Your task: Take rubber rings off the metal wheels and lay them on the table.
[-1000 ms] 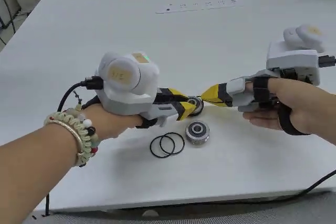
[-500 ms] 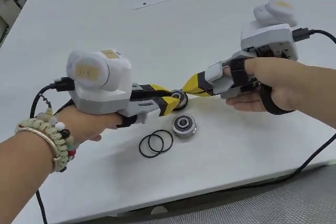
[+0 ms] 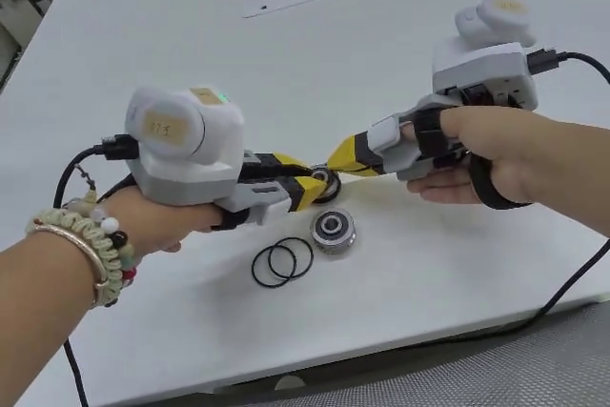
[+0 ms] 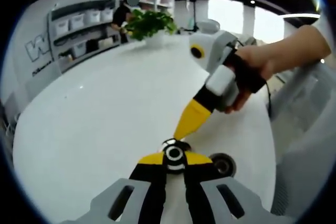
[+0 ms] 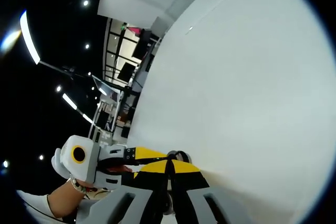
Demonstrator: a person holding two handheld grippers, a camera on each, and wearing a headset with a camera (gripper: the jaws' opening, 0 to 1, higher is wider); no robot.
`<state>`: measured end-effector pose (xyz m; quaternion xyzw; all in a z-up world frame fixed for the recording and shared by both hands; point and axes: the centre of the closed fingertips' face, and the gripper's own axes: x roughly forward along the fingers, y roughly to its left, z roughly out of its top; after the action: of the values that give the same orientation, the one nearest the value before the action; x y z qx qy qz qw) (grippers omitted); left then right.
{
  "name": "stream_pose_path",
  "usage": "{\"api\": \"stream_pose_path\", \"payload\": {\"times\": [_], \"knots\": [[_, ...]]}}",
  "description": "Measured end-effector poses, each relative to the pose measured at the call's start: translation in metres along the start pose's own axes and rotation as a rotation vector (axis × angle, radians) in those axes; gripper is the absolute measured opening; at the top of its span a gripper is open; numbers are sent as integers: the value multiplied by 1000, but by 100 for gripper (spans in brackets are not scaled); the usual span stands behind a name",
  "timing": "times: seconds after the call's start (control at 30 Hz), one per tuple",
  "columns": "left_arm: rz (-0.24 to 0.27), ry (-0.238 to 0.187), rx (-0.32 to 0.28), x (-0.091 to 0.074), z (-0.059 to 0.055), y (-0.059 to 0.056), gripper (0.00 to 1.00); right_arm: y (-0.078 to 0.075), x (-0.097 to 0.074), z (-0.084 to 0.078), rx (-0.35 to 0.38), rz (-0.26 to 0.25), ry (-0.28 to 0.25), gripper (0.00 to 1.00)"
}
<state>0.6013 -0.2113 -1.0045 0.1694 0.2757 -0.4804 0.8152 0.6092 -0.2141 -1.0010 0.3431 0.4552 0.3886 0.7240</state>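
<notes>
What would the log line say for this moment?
left tongs: shut on wheel | right tongs: shut, tip at that wheel | table: second wheel, two loose rings

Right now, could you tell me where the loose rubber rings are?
In the head view the rubber rings lie on the table, just left of the loose metal wheel, on the near side of the left gripper.

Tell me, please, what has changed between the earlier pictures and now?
Nothing among the things visibly moved; only the head camera shifted. The left gripper stays shut on a metal wheel, the right gripper keeps its tips at that wheel's rim, and the second wheel and two rubber rings lie on the table as before.
</notes>
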Motion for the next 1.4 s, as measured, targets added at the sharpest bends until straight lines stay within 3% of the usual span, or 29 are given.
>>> {"api": "stream_pose_path", "payload": {"times": [0.33, 0.47, 0.53, 0.57, 0.6, 0.63, 0.67, 0.73, 0.93, 1.13, 1.27, 1.4], "knots": [[0, -8, 3, 0, 0, 0, 12, 8, 2, -3, -15, 13, 10, 0], [3, -18, -3, 0, -1, 1, 12, 10, 2, -5, -61, 0, 22, 0], [6, -24, -6, 0, -1, 1, 12, 25, 3, -4, -34, 81, 10, 0], [7, -27, -8, 0, -1, 1, 12, 31, 3, 3, -27, 108, -24, 0], [9, -30, -12, 0, -1, 1, 12, 25, 3, -1, -65, 53, 16, 0], [10, -33, -14, 0, -1, 1, 12, 21, 4, 1, -141, 23, 8, 0], [12, -36, -11, 0, -1, 1, 12, 21, 4, 2, -157, 20, -4, 0], [14, -40, -13, 0, -1, 1, 12, 27, 3, -1, -91, 54, 5, 0], [19, -52, -14, 0, -1, 1, 12, 17, 2, 1, -96, 17, -11, 0], [28, -71, -21, -1, 0, 1, 13, 4, 2, -5, -149, -46, 24, 0], [26, -130, -86, -1, 0, 3, 14, 3, 3, -8, -155, -52, 38, 0], [21, -126, -65, -1, 0, 1, 14, 3, 4, -11, -190, -65, 51, 0]]}}
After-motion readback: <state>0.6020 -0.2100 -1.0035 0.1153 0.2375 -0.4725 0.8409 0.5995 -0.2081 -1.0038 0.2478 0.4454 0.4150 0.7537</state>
